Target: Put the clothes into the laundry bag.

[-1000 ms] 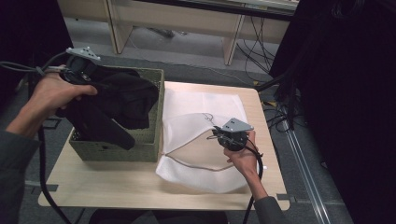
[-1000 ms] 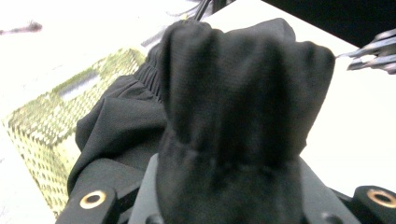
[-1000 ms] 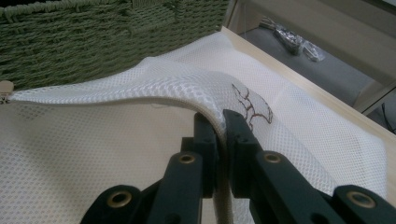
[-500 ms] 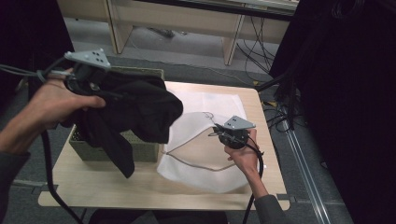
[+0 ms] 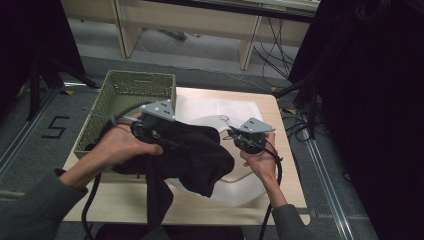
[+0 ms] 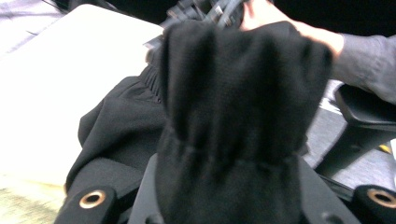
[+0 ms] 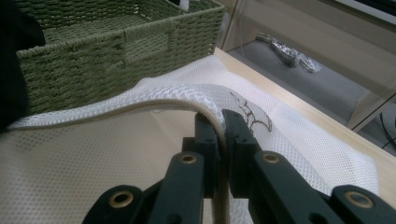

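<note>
The left hand-held gripper is clenched on a black fleece garment; in the left gripper view a gathered, ribbed band of that fabric fills the space between the two black jaws and bulges out beyond them. Seen from the high view, the garment hangs from this gripper just above the middle of the bench, draping over the white mesh laundry bag, with one long strip of cloth trailing down past the near edge of the bench. The person's left hand wraps the gripper's body, its cable looping off towards the basket.

The right hand-held gripper is clamped tight on the thick white rim of the mesh bag: in the right gripper view the jaws stand almost together with the rim pinched between them, raised off the lower layer so the bag's mouth arches open. In the high view this gripper sits just to the right of the black garment, held by the person's right hand.

Behind the bag, at the far left corner of the bench, stands a green woven basket. The bag lies flat on the light wooden bench, right beside the basket's wall.
</note>
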### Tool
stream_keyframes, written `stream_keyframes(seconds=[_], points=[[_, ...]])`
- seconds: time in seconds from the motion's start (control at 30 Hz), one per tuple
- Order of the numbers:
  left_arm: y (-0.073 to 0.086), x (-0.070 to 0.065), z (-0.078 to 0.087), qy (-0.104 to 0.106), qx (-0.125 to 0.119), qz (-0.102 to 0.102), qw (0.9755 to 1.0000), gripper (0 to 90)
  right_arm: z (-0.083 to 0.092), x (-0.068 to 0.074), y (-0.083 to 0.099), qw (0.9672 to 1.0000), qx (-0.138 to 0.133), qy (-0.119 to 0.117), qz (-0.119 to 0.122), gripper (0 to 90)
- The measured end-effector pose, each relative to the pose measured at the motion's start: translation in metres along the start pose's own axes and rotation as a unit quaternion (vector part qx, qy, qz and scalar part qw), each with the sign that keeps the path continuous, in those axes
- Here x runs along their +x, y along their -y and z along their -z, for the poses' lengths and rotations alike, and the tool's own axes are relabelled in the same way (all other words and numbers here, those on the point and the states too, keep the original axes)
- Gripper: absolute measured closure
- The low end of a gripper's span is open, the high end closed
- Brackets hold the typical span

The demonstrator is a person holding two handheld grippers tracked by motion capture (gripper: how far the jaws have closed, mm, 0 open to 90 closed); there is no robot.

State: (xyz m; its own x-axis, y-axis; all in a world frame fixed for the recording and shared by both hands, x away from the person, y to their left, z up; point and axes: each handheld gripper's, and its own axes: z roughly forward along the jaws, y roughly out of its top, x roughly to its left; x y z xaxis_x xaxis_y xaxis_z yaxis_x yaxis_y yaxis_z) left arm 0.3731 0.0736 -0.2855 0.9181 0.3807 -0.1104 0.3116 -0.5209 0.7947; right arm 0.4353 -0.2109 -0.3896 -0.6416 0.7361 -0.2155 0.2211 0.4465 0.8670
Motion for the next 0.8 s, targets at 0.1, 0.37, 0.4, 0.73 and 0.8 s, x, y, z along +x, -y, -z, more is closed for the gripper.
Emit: stream_keyframes(seconds=[0.1, 0.37, 0.4, 0.73, 0.8], points=[[0.005, 0.0, -0.022, 0.01, 0.013, 0.006, 0.9999, 73.3, 0.001, -0.002, -0.002, 1.0, 0.001, -0.004, 0.002, 85.9], [0.015, 0.002, -0.08, 0.021, 0.051, 0.011, 0.9984, 73.1, 0.002, 0.0, -0.006, 1.0, -0.003, -0.007, -0.004, 86.1], [0.015, 0.003, -0.085, 0.019, 0.052, 0.013, 0.9984, 73.1, 0.002, 0.0, -0.006, 1.0, -0.003, -0.007, -0.004, 86.1], [0.016, 0.023, -0.129, -0.051, 0.083, 0.004, 0.9952, 72.3, 0.004, 0.007, -0.011, 0.9999, -0.002, -0.017, 0.002, 86.2], [0.022, 0.027, -0.137, -0.056, 0.083, 0.017, 0.9948, 72.2, 0.003, 0.008, -0.011, 0.9998, 0.002, -0.018, 0.004, 86.3]])
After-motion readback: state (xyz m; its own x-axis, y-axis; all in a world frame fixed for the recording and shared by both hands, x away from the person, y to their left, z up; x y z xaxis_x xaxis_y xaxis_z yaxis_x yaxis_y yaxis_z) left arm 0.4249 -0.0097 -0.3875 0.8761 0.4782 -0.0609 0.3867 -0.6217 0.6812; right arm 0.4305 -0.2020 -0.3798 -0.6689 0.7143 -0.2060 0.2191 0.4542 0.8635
